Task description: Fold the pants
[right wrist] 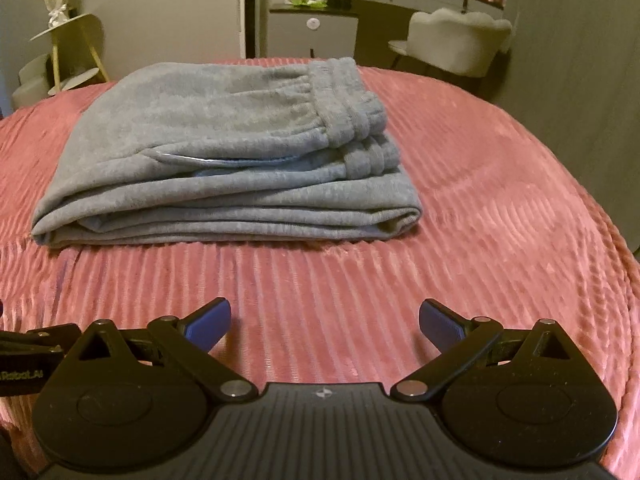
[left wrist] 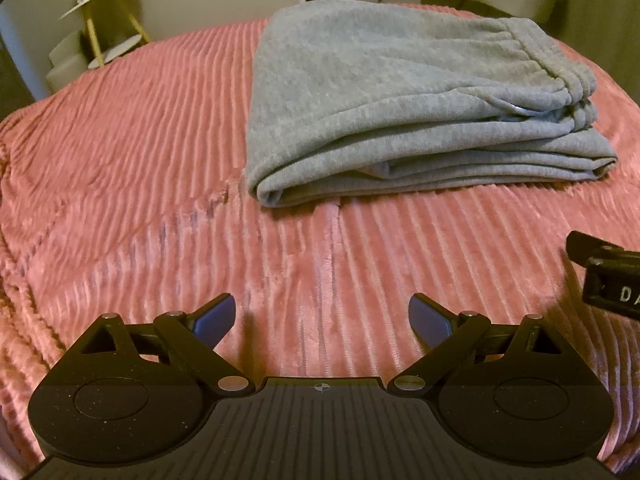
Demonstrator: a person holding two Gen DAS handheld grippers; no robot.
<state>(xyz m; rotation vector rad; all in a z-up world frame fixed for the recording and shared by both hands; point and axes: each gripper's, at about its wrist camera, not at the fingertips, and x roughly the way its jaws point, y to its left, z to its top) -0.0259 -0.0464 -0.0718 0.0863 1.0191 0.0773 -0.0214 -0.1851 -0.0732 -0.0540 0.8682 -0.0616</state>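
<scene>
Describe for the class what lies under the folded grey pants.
The grey pants lie in stacked layers on the ribbed pink blanket, which shows all around them. The blanket directly beneath, and anything between the layers, is covered and cannot be seen.

1. The grey pants (left wrist: 404, 104) lie folded in a stack on the pink ribbed blanket (left wrist: 140, 184).
2. The left gripper (left wrist: 322, 320) hangs over the blanket, jaws spread wide, holding nothing.
3. Part of the right gripper (left wrist: 608, 276) shows at the right edge.
</scene>
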